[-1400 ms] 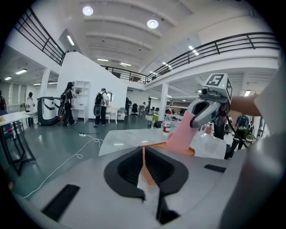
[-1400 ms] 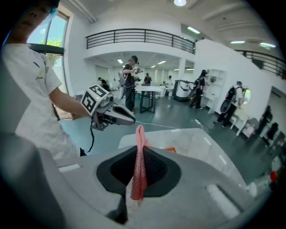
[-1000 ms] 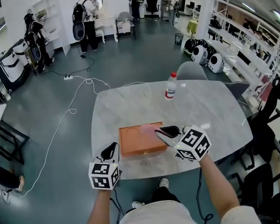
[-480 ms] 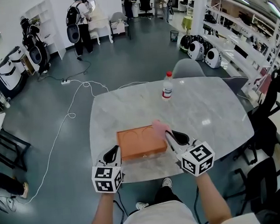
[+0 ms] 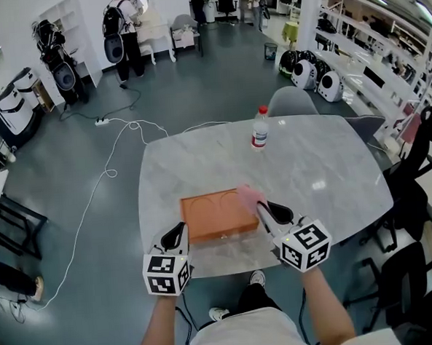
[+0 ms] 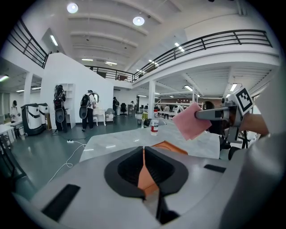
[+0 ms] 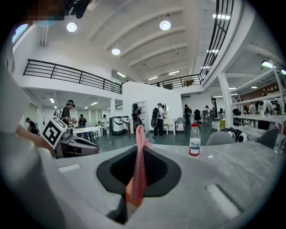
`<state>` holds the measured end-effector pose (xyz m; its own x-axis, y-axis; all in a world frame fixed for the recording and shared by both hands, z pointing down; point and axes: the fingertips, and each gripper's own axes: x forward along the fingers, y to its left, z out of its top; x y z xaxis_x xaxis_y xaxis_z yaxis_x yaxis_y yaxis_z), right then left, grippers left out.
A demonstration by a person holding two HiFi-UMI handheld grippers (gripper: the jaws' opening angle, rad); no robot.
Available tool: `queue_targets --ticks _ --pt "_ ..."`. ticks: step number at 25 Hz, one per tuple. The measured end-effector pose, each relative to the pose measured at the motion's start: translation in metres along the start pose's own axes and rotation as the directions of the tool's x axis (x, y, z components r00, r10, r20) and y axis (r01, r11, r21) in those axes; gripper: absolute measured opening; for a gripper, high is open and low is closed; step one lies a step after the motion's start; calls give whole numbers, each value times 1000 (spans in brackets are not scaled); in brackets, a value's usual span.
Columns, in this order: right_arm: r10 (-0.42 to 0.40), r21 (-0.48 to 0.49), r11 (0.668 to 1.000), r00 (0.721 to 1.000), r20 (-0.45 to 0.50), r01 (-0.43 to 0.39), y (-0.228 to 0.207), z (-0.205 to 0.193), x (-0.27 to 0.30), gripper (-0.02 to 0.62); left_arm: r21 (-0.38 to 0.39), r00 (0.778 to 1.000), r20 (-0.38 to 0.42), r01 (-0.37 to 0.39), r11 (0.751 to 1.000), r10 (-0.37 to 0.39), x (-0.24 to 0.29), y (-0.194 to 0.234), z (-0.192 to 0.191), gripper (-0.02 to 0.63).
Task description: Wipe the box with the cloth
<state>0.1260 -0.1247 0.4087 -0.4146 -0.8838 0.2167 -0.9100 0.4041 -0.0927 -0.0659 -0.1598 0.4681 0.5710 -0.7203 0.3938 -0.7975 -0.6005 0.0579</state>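
Observation:
An orange flat box lies on the marble table near its front edge. My right gripper is shut on a pink cloth, held at the box's far right corner. In the left gripper view the cloth hangs in the air from the right gripper, above the table. The cloth runs up between the right gripper's jaws. My left gripper is at the box's front left corner, jaws shut with nothing in them; the box shows beyond them.
A plastic water bottle with a red cap stands at the table's far side. A grey chair is behind the table and black office chairs are to the right. A white cable runs over the floor at left.
The right gripper has carried the cloth from the middle of the box's top to its far right corner. The left gripper has stayed by the front left corner.

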Motion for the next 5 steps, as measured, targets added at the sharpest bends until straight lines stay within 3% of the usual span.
queue_targets --ticks 5 --pt "-11 14 1000 1000 1 11 -1 -2 -4 18 1 1000 -5 2 1000 -2 -2 -3 -2 18"
